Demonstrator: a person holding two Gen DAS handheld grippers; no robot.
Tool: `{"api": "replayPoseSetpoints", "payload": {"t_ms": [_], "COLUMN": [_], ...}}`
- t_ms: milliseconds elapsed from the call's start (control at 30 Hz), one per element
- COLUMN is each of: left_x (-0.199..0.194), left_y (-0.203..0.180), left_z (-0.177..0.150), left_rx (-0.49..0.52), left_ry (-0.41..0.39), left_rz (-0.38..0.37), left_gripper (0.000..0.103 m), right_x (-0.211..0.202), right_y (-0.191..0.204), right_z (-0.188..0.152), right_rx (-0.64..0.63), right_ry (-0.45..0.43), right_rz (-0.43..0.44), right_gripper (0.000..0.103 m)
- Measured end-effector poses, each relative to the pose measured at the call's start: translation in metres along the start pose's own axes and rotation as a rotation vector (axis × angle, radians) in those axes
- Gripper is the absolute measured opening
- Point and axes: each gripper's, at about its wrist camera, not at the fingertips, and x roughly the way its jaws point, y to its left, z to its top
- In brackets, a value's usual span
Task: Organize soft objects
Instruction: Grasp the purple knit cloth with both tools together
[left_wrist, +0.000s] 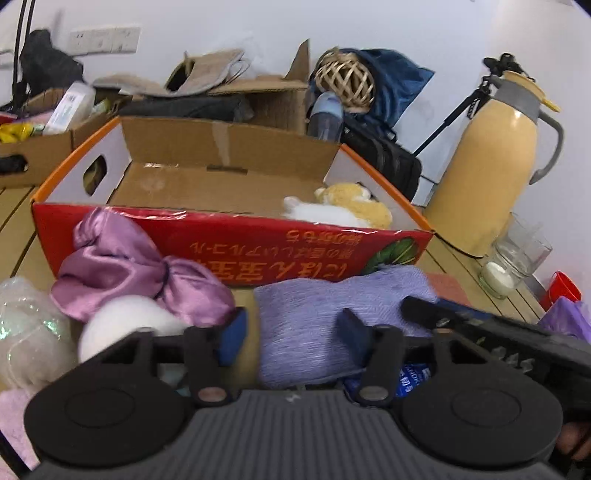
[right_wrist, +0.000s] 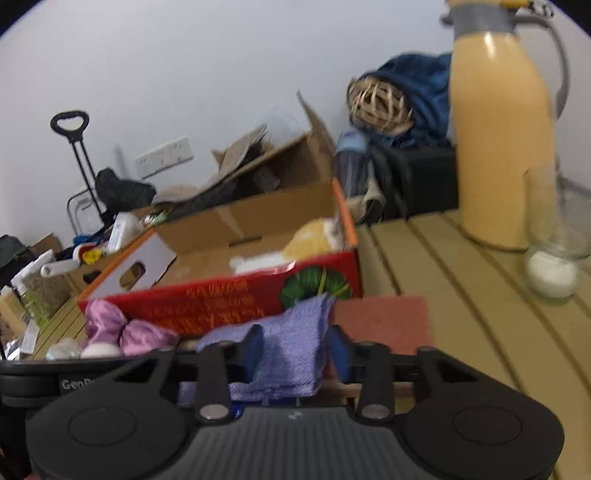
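Left wrist view: my left gripper (left_wrist: 293, 334) stands open around the lavender cloth (left_wrist: 325, 325), which fills the lower centre and runs off to the right; pads not yet pressing, I judge.

Right wrist view: my right gripper (right_wrist: 297, 349) straddles the same cloth (right_wrist: 291, 350), jaws narrower; whether they pinch it I cannot tell.

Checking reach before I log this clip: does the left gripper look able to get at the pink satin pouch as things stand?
Probably yes. The pink satin pouch lies in the open in front of the red box, just left of the left gripper. Nothing covers it, though the white ball crowds its near edge.
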Motion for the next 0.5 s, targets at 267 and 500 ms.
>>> {"api": "replayPoseSetpoints", "payload": {"t_ms": [267,500], "left_x": [0.003,0.005], "left_y": [-0.014,-0.007], "left_z": [-0.007,-0.011], "left_rx": [0.039,-0.073], "left_ry": [-0.005,0.053], "left_rz": [-0.035,-0.093], "left_gripper": [0.081,0.064], "right_x": [-0.010,-0.017], "right_y": [0.000,-0.024], "right_z": [-0.004,-0.008], "right_rx": [-0.035,0.017], "right_ry": [-0.028,-0.004], "right_rz": [0.039,-0.010], "right_gripper": [0.002,0.002]}}
